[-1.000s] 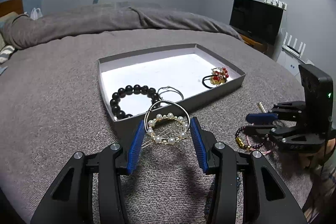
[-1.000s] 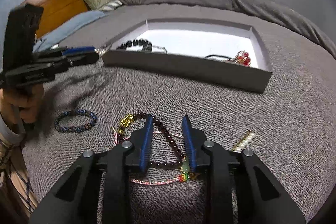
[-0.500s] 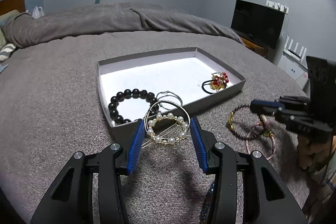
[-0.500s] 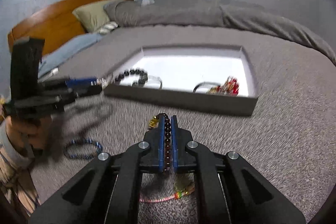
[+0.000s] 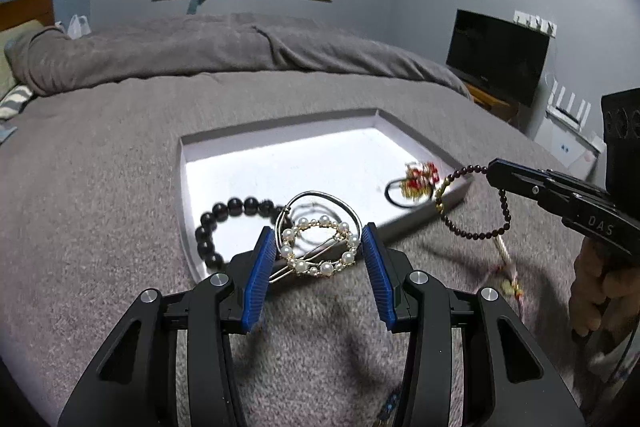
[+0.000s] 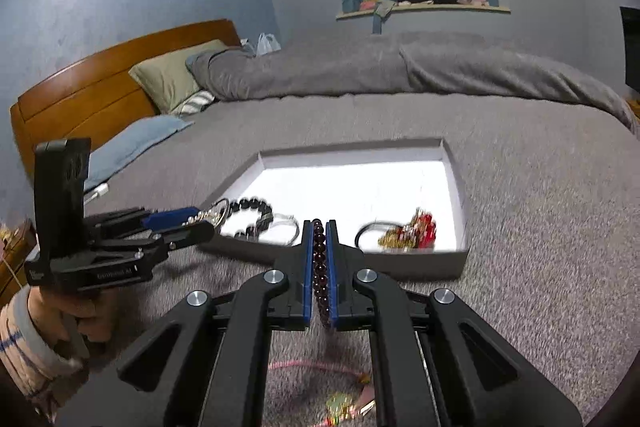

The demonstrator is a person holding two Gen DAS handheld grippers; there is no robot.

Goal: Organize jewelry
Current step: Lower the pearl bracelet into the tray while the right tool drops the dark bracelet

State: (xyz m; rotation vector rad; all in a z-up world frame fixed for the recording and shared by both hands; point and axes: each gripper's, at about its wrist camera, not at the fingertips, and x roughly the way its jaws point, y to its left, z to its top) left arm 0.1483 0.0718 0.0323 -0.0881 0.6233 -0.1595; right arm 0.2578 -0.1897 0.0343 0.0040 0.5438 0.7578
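Here, from the left wrist, our left gripper holds the pearl hair clip between half-spread jaws, over the near edge of the tray. From the right wrist, our right gripper is clamped on the dark bead bracelet, lifted before the tray.

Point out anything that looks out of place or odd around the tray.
The pink cord bracelet lies loose on the blanket outside the tray, beneath the right claw, trailing from the dark bead bracelet that claw holds. Nothing looks spilled or damaged.
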